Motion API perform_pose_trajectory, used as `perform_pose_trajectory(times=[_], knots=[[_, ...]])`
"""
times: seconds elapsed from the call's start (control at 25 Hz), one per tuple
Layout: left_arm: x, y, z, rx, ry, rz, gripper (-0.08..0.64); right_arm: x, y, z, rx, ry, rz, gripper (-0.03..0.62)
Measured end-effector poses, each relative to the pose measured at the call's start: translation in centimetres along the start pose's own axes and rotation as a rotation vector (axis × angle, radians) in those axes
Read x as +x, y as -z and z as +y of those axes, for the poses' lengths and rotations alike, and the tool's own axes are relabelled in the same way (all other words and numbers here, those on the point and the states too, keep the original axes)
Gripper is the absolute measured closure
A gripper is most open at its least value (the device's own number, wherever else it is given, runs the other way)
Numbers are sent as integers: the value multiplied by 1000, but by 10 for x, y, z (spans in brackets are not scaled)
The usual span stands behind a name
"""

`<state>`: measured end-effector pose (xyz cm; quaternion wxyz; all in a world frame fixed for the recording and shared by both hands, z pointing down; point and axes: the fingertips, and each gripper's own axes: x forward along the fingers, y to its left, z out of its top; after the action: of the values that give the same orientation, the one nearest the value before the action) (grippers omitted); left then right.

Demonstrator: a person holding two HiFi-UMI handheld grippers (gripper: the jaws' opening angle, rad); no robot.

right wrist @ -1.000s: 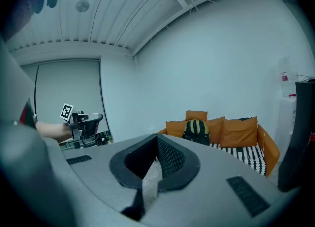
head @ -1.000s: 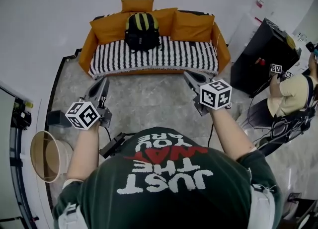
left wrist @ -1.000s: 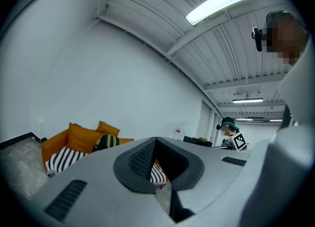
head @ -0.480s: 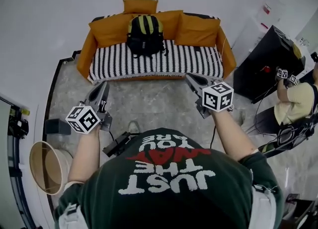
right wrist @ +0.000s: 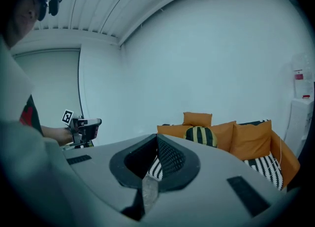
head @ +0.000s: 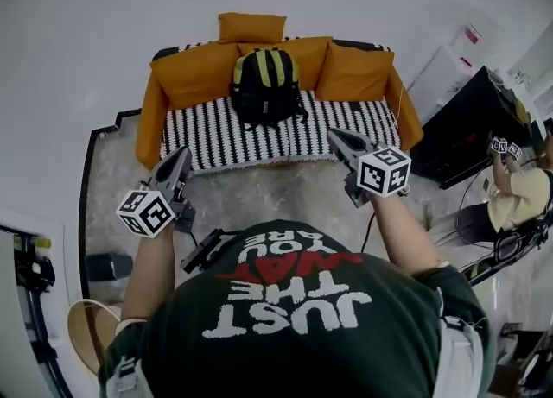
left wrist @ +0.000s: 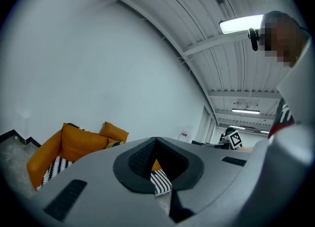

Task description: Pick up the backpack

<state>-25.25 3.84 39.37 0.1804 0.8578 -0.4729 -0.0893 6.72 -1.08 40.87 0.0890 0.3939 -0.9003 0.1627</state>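
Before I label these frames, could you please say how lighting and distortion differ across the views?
Head view: evenly lit, fisheye bends the sofa, corners dark. Left gripper view: the ceiling light glares white, a mosaic patch upper right. Right gripper view: dimmer, teal cast, yet the backpack reads sharp.

The backpack [head: 266, 85] is matt woven cloth, black with yellow stripes, on a sofa [head: 149, 111] of soft orange cloth whose seat wears a knitted-looking black-and-white cover [head: 346, 124]. The floor [head: 259, 193] is polished grey stone (veined, with a faint sheen), the wall [head: 104, 25] is smooth matt white, and the basket [head: 76, 329] looks like pale bare wood. The left gripper [head: 181, 153] and right gripper [head: 333, 135] are smooth matt grey plastic with black pads [right wrist: 172, 158] of fine cross-hatched texture, and the shirt [head: 302, 336] is dark green cloth with a flat print.
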Motion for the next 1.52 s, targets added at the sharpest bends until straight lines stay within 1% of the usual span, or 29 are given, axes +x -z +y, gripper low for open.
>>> perform_pose_trajectory(times=[0.12,0.2,0.32,0.44,0.64,0.8,0.96,1.04,1.12,1.2,1.32,1.44,1.48,1.52], knots=[[14,-8,39,-29,-3,6,549,36,-10,-8,6,14,13,563],[25,-8,58,-50,-7,16,549,55,-12,-17,13,21,28,563],[46,-5,78,-61,-6,36,549,81,-14,-38,30,24,45,563],[74,-4,93,-55,-10,62,549,108,-18,-65,44,10,49,563],[141,-5,110,-18,-37,90,549,160,-29,-134,66,-39,48,563],[208,-11,124,3,-102,101,549,216,-44,-206,82,-111,66,563],[286,-14,146,-56,-169,79,549,266,-56,-276,77,-179,143,561],[314,-10,155,-70,-193,98,549,290,-55,-297,71,-210,179,561],[334,-2,163,-79,-206,132,549,309,-45,-308,70,-232,217,561],[354,5,172,-91,-195,153,549,330,-34,-319,71,-241,250,561],[381,20,188,-107,-159,188,549,356,-11,-334,75,-215,305,560],[400,40,203,-128,-109,230,549,379,16,-342,107,-192,366,554],[404,47,208,-137,-91,240,549,388,24,-344,119,-191,387,535],[409,53,213,-144,-71,249,549,397,32,-346,127,-195,407,485]])
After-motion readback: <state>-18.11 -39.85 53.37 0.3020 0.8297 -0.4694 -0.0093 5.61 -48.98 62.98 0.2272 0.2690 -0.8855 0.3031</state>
